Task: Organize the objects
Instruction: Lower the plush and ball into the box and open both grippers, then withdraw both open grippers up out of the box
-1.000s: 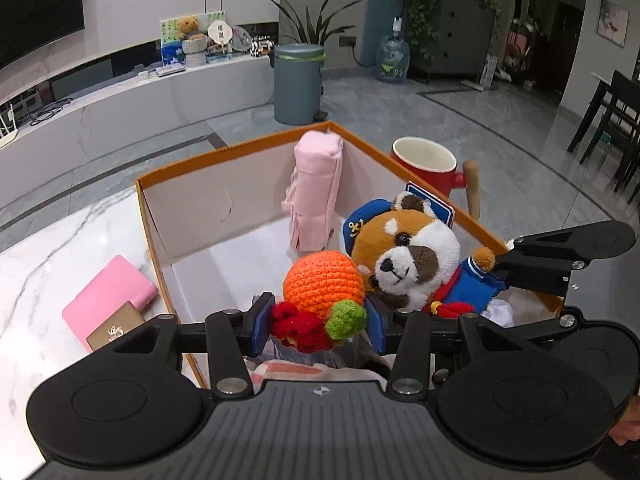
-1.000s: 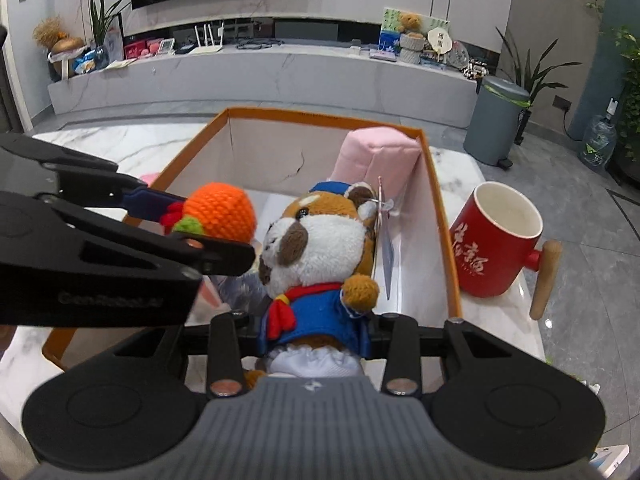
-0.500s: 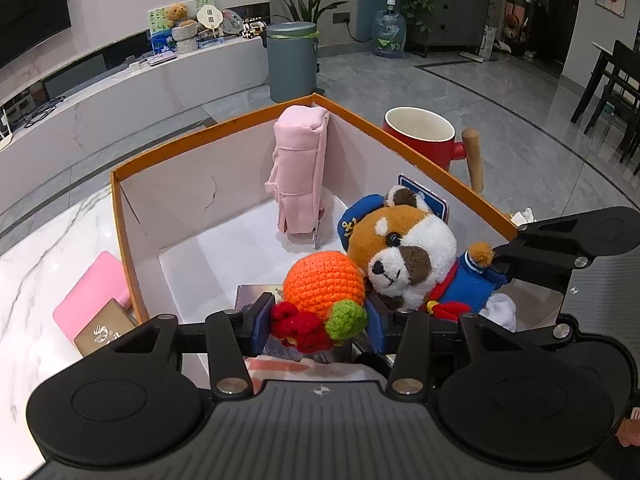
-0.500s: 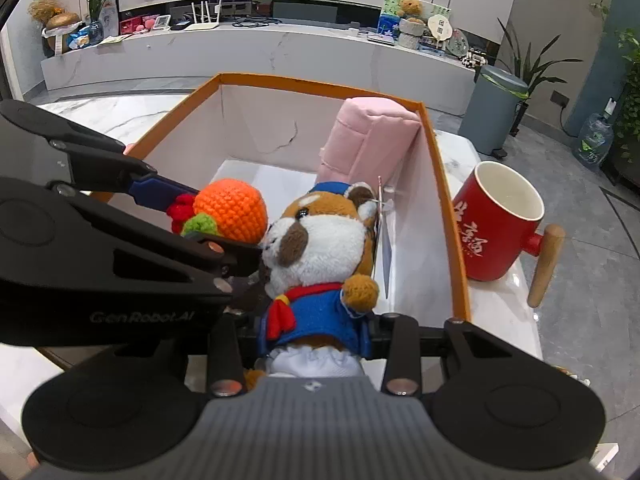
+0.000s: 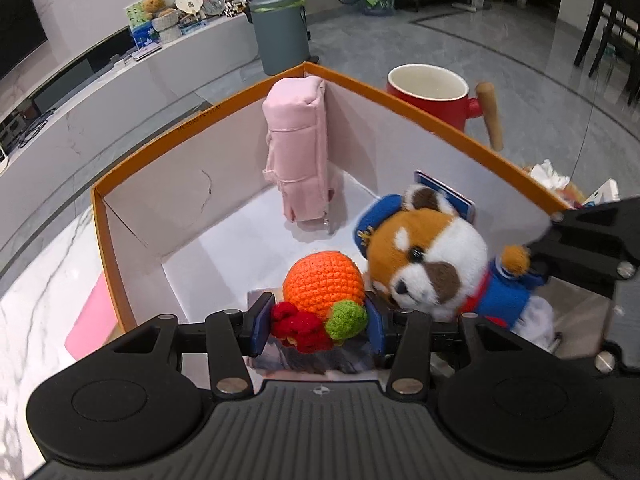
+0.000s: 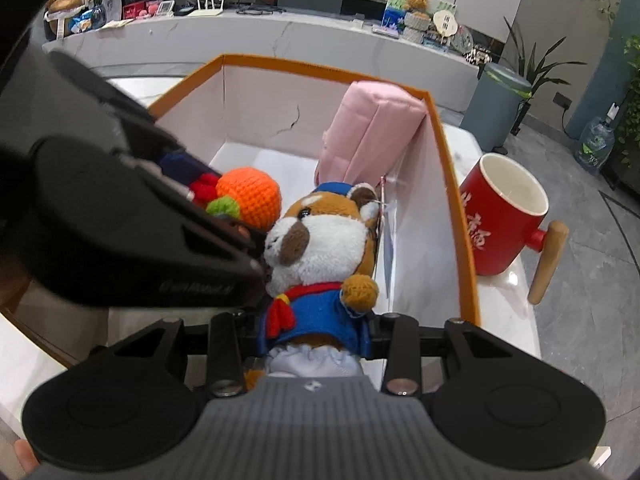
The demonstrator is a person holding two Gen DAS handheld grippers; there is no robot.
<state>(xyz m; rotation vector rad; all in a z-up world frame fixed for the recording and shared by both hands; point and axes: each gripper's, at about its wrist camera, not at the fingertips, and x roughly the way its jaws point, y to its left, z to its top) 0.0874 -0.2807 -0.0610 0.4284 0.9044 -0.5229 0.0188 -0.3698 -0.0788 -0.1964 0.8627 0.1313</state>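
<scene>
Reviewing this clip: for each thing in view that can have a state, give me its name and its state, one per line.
left gripper: shut on the crochet orange, over the box.
right gripper: shut on the plush dog's body.
crochet orange: held, inside the box walls.
plush dog: held, upright, in the box.
pink pouch: standing on end in the far corner.
orange-rimmed box: open-topped.
red mug: upright, empty, outside the box.

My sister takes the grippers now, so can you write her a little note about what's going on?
Left gripper: shut on the crochet orange, over the box.
Right gripper: shut on the plush dog, also over the box.
Done: pink pouch stands in the far corner.
Left: set both toys down inside, let go. Red mug remains outside on the table.
</scene>
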